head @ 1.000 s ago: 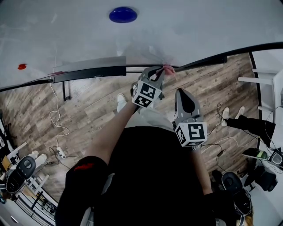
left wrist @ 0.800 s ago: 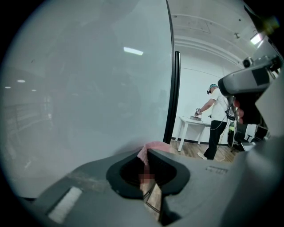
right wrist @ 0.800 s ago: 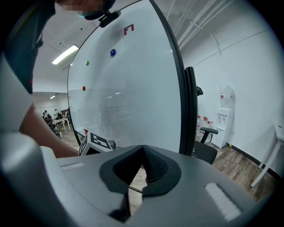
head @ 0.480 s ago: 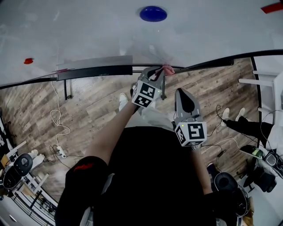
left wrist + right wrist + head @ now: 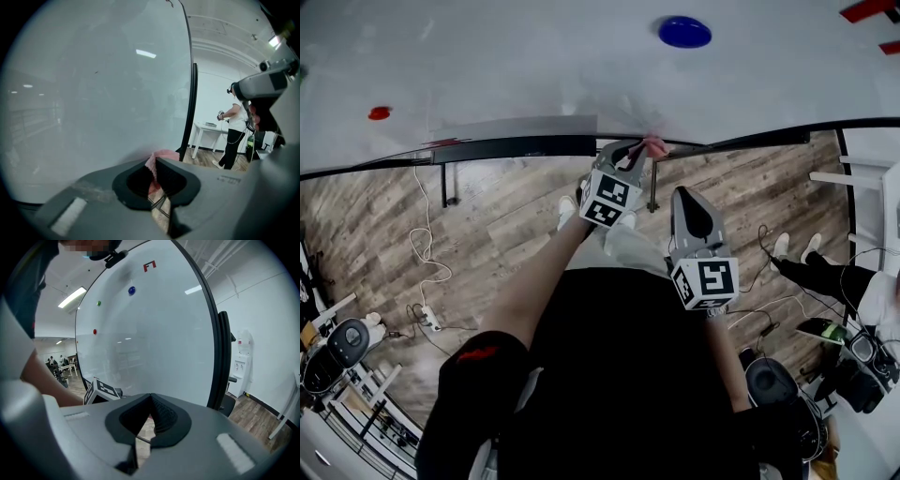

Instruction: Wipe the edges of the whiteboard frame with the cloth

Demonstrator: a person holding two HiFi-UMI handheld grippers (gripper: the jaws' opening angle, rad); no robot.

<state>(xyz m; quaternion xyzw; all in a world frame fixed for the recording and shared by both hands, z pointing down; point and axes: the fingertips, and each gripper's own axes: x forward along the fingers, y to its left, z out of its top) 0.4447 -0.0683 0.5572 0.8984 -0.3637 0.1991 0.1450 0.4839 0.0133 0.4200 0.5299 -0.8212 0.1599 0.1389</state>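
Left gripper holds cloth at frame edge.

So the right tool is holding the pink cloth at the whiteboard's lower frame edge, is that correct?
Not quite: it is the left tool that holds the pink cloth at the whiteboard's lower frame edge, as the left gripper view shows. The right tool is shut and empty.

Pink cloth is showing against white whiteboard with black frame. Blue magnet and red magnet are dotting it. Grey left tool is wearing black-and-white squares. Floor is showing brown wood-grain.
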